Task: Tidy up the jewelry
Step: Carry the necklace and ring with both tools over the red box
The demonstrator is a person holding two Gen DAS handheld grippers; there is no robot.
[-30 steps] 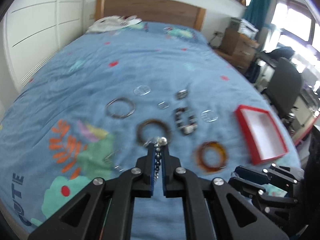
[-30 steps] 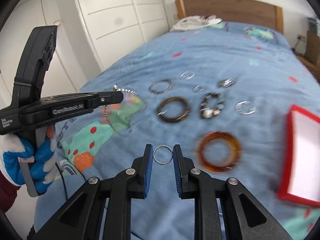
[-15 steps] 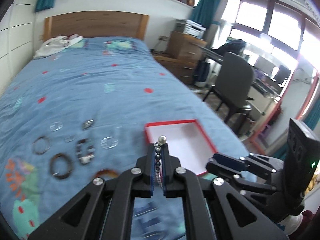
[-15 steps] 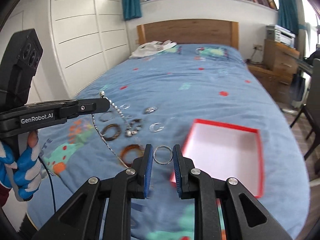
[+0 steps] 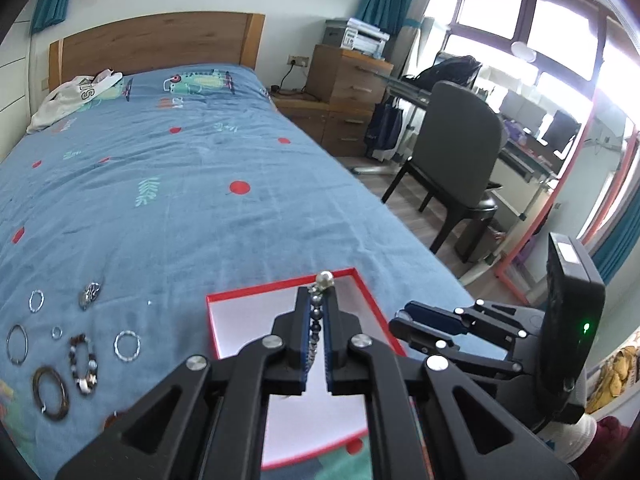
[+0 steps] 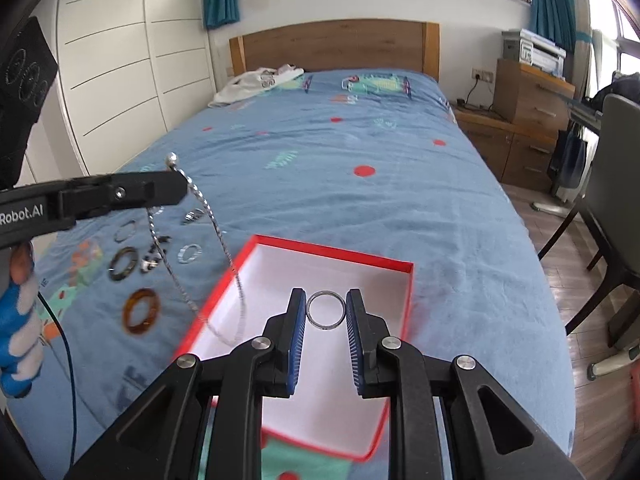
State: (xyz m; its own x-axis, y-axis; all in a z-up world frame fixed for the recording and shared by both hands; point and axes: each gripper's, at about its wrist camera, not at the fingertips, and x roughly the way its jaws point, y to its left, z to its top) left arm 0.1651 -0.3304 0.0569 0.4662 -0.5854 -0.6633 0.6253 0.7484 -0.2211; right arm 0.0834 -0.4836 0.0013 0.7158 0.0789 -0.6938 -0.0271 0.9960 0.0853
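Note:
My left gripper (image 5: 316, 312) is shut on a silver chain necklace (image 5: 323, 280) with a pearl end. In the right wrist view the left gripper (image 6: 176, 190) holds the necklace (image 6: 224, 256) so that its loop hangs down into the red box (image 6: 404, 304). My right gripper (image 6: 326, 310) is shut on a thin silver ring (image 6: 326, 310), above the box's white inside. The red box also shows in the left wrist view (image 5: 224, 300), with my right gripper (image 5: 404, 322) to its right. Several bangles and rings (image 6: 140, 312) lie on the blue bedspread left of the box.
The bed's right edge (image 6: 532, 264) drops to a wooden floor with a grey chair (image 5: 452, 152) and a wooden dresser (image 6: 528, 120). A white garment (image 6: 256, 82) lies by the headboard. White wardrobe doors (image 6: 120, 72) stand on the left.
Both grippers have swung right from over the laid-out jewelry to over the red box, each with its piece. The necklace now dangles into the box.

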